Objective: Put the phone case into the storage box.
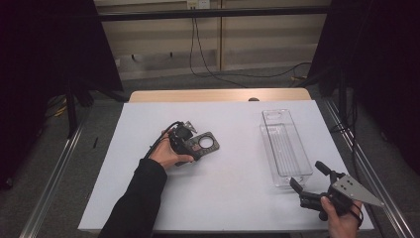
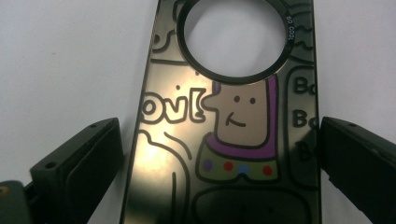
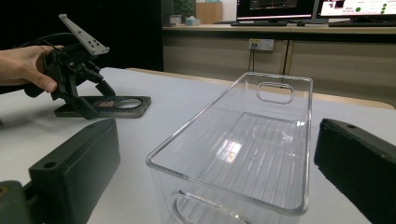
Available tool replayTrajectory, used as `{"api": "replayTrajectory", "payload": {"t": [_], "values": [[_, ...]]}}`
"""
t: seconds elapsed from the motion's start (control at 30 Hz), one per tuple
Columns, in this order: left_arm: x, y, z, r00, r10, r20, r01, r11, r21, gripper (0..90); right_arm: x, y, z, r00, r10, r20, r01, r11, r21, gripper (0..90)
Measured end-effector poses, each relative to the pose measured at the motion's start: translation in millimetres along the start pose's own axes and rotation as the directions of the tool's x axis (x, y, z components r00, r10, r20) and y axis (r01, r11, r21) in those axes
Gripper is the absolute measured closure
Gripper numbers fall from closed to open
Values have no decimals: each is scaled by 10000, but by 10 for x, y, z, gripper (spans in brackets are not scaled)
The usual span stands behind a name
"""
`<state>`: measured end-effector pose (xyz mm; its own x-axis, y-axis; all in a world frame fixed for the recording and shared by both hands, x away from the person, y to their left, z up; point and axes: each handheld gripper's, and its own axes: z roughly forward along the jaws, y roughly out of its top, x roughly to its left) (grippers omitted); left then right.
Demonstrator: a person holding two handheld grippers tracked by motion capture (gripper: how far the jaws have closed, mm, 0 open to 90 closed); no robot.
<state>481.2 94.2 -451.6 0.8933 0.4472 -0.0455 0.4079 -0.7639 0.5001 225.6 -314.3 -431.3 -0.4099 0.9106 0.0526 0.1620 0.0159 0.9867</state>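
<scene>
- The phone case [image 2: 224, 140] runs off the top and bottom edges in the left gripper view.
- Its printed words at the right edge [image 2: 303, 116] are cut short.
- The clear bin [image 3: 243, 154] has its near end cut off in the right gripper view.

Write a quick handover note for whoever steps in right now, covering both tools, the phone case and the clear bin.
Left tool: open, jaws either side of the phone case, which lies flat on the white table; not gripped yet, a gap shows on one side.
Right tool: open, holding nothing, at the near end of the clear bin.
Bin: empty, upright, at the table's right.
Done: left tool lined up on the case.
Left: probably close on the case, lift it, and place it in the bin.
</scene>
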Motion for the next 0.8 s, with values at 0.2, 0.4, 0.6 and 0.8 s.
{"api": "replayTrajectory", "payload": {"t": [0.2,0.4,0.6,0.8], "values": [[-7,6,3,10000,-42,-64,42,10000,48,8,7,0,1,10000,13,-15,-13,10000,24,0],[-16,51,1,9999,0,-122,5,9989,459,17,4,-3,0,10000,-2,-2,2,10000,33,0],[-22,99,-12,10000,13,-32,-11,9969,783,51,5,-3,1,10000,2,-1,-2,10000,40,0],[-35,100,-25,10000,81,36,-84,9971,754,103,3,-4,3,10000,-24,-19,24,10000,47,0]]}}
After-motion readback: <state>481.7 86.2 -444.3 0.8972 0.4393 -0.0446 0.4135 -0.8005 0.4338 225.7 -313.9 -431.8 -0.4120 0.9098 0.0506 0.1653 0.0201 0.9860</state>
